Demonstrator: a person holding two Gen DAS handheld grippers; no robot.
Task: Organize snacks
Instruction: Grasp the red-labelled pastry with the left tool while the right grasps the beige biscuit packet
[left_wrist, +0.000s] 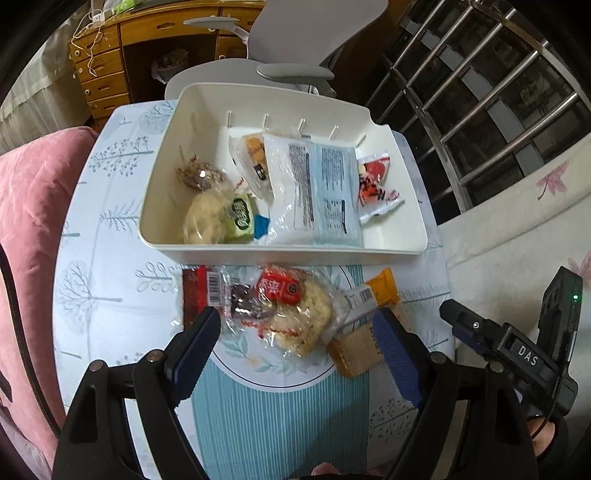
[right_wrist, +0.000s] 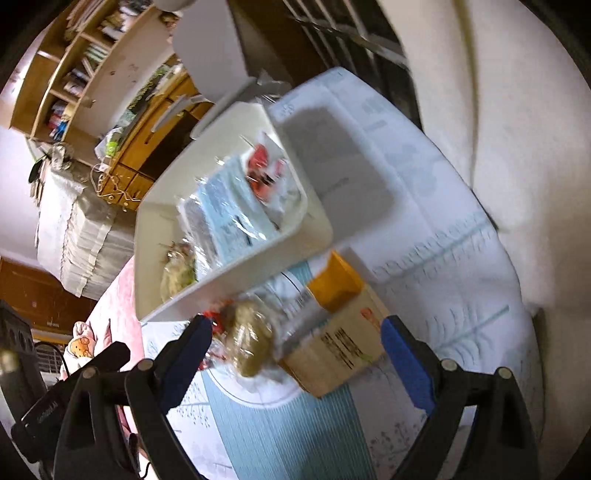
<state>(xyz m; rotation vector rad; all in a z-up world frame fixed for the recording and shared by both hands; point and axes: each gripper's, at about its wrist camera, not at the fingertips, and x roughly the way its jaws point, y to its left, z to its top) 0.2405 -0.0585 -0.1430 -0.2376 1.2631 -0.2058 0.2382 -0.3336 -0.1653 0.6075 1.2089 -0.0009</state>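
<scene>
A home room is surrounding a round table (left_wrist: 110, 295) dressed in a pale blue tree-print cloth.

Beyond the table, a grey office chair (left_wrist: 295, 55) is standing before a wooden desk (left_wrist: 107, 70) with drawers. Left of the table, pink upholstery (left_wrist: 29, 221) is showing; right of it, metal bars (left_wrist: 480, 92) are crossing dark panes above a floral white fabric (left_wrist: 535, 221).

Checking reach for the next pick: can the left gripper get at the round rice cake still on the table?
Probably yes. The left gripper is open, its fingers either side of the rice cake, nothing above it. The red bar and orange packet crowd its sides.
</scene>
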